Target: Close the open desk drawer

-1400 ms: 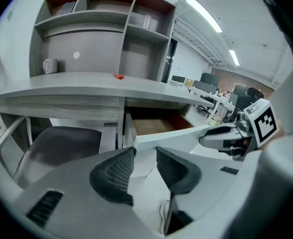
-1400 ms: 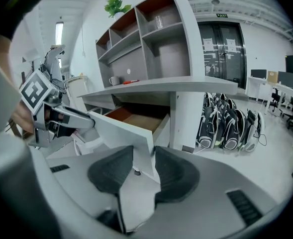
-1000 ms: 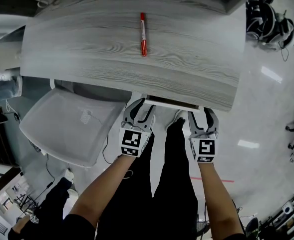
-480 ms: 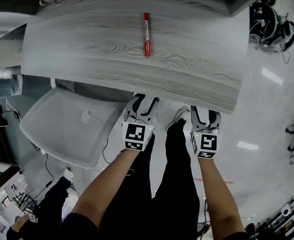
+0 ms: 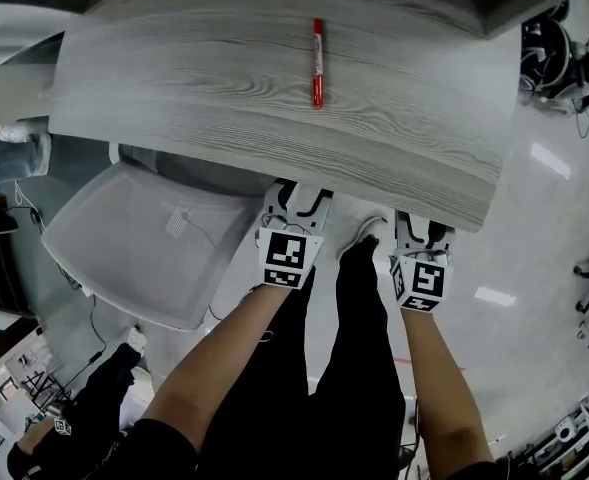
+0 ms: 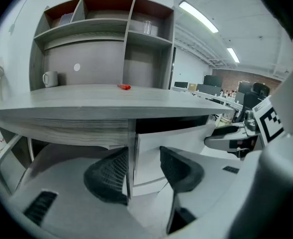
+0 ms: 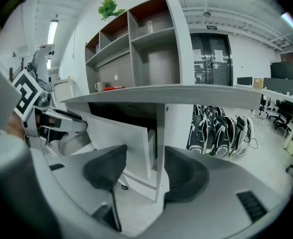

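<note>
Two bare forearms reach away from the body, the left forearm (image 5: 219,363) angling in from the near left and the right forearm (image 5: 432,373) running almost straight toward the far side, with legs (image 5: 359,378) in dark trousers between them. The left gripper (image 5: 297,198) and the right gripper (image 5: 423,232) sit side by side at the far ends of the arms, near each other but apart, both tilted forward and down. The left gripper's jaws have just been opening and stand wide with the pads gripping nothing, and the right gripper's jaws are likewise parted and grip nothing.
</note>
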